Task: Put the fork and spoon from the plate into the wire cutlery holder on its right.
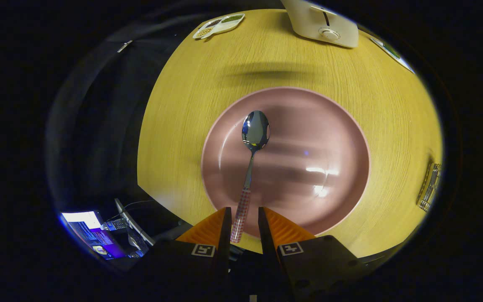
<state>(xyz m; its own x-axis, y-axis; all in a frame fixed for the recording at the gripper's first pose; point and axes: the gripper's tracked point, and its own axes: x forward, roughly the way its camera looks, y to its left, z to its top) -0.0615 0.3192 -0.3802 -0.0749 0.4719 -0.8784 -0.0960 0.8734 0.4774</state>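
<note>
A metal spoon (255,131) with a checked handle lies in the pink plate (342,126) on the round wooden table (183,126). Its bowl points away from me and its handle reaches back over the plate's near rim. My gripper (244,208) is open, and the handle end sits in the gap between the fingers, close to the left one, with some space on the right. The wire cutlery holder (430,186) stands at the table's right edge, well to the right of the plate.
Beyond the plate, a white appliance (323,23) stands at the table's far side. A small divided dish of grains (219,25) lies at the far left. A flat card (392,52) lies at the far right. Below the table's left edge is a lit screen (92,235).
</note>
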